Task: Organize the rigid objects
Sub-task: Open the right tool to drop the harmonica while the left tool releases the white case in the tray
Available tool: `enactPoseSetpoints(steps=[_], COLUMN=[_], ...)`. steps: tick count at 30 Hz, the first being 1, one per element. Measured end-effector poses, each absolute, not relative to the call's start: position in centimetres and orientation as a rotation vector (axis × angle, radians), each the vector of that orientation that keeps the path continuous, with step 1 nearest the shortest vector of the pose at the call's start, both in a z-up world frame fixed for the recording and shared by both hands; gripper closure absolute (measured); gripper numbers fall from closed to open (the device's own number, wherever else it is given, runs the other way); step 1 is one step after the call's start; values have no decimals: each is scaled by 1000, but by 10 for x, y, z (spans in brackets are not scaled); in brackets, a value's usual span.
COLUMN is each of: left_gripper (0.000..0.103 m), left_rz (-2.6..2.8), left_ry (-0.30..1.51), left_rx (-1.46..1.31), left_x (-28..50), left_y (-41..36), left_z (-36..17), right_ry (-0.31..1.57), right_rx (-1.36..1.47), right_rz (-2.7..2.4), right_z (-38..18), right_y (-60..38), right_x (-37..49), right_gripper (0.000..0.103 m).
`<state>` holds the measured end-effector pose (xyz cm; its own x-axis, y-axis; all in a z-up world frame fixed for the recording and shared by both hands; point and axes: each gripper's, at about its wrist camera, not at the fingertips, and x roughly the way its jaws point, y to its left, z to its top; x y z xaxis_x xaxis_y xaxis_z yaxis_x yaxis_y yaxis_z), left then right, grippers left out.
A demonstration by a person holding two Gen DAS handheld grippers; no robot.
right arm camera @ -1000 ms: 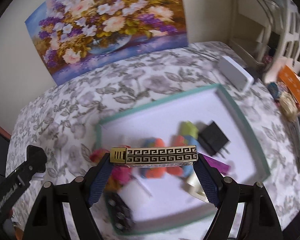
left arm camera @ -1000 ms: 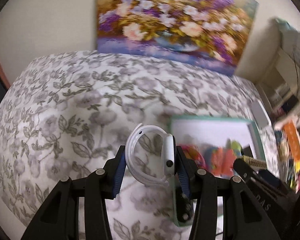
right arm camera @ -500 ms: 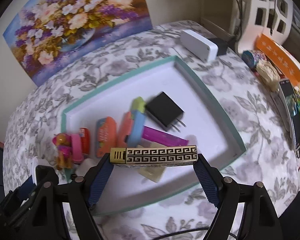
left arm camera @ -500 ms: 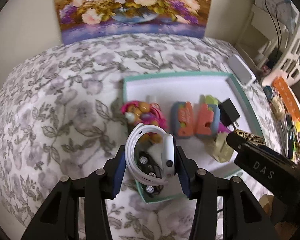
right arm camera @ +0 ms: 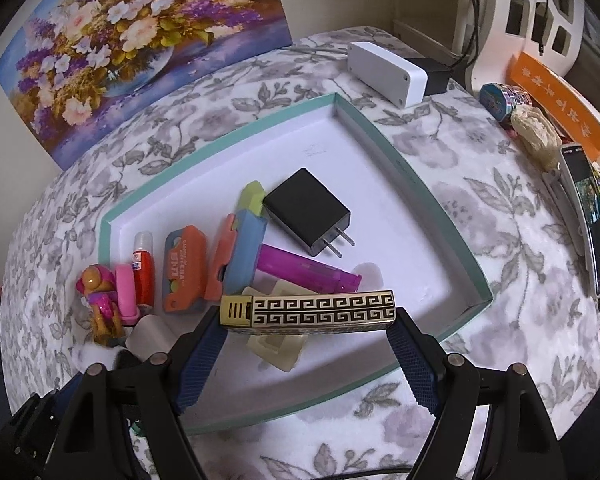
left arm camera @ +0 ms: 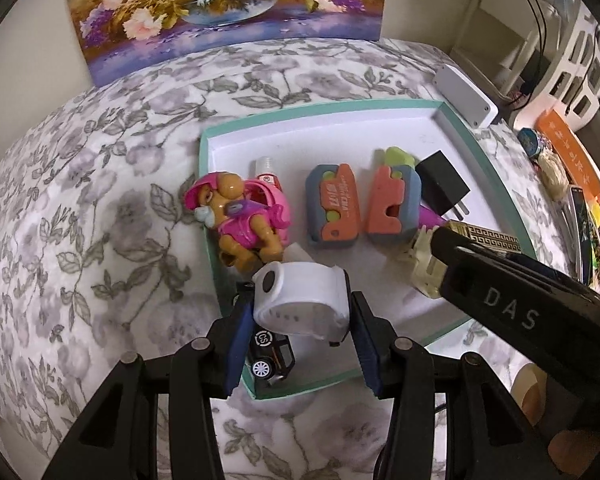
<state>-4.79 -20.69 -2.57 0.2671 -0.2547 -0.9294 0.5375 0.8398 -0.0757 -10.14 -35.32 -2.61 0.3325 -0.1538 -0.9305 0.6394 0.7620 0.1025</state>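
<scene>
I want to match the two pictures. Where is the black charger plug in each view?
Left wrist: black charger plug lies in the tray's right part.
Right wrist: it lies near the picture's centre.
Shared landmark: the purple lighter beside it.

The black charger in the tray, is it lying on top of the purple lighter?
No, the black charger lies on the tray floor beside the purple lighter, its prongs pointing toward it.

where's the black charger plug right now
In the right wrist view the black charger plug lies near the middle of the teal tray, prongs toward the camera, just above the purple lighter.
</scene>
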Motion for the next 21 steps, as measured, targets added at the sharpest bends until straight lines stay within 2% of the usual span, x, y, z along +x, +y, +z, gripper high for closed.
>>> enactPoseSetpoints(steps=[7, 9, 11, 15, 21], left_gripper=[54, 50, 42, 41, 33], left_rz=[-553, -555, -556, -559, -563], left_ry=[1192, 1197, 1202, 1207, 1211], left_rx=[282, 274, 272, 272, 261], left_x=[-49, -49, -49, -51, -55], left_y=[-208, -207, -206, -205, -200], left_z=[-27, -27, -27, -28, -27], right_ry=[1128, 1128, 1134, 1144, 1128], right_rx=[474, 469, 466, 451, 463], right_rz=[-529, -530, -529, -523, -527], right_z=[-29, -29, -31, -35, -33], right_y=[-349, -349, -348, -347, -349], right_x=[-97, -96, -96, -94, -96], right_gripper=[19, 19, 19, 18, 17])
